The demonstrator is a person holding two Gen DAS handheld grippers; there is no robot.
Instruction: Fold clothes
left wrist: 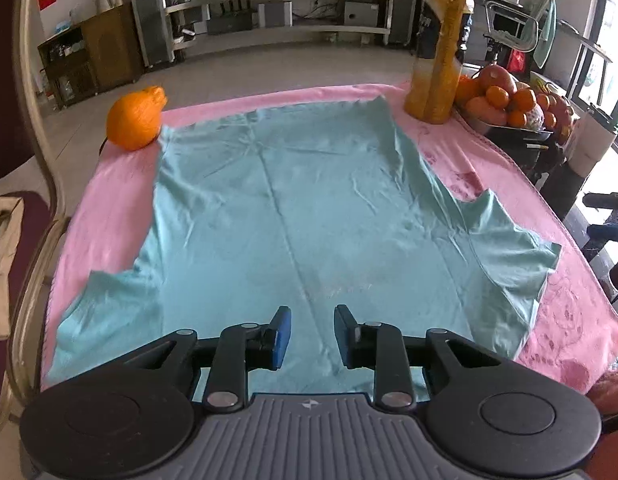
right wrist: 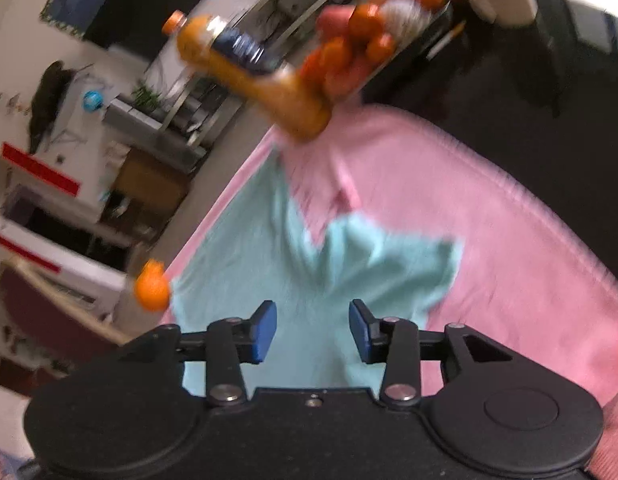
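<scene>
A teal T-shirt (left wrist: pixel 293 208) lies spread flat on a pink towel (left wrist: pixel 109 216) that covers the table, both short sleeves out to the sides. My left gripper (left wrist: pixel 312 334) is open and empty, hovering above the shirt's near edge at its middle. In the tilted, blurred right wrist view, my right gripper (right wrist: pixel 312 330) is open and empty above the shirt (right wrist: pixel 269 272), close to its right sleeve (right wrist: pixel 393 256).
An orange pumpkin-like ball (left wrist: pixel 136 118) sits at the towel's far left corner. A tall juice bottle (left wrist: pixel 439 52) stands at the far right, with a fruit tray (left wrist: pixel 513 104) beside it. A chair (left wrist: pixel 33 200) stands at the left.
</scene>
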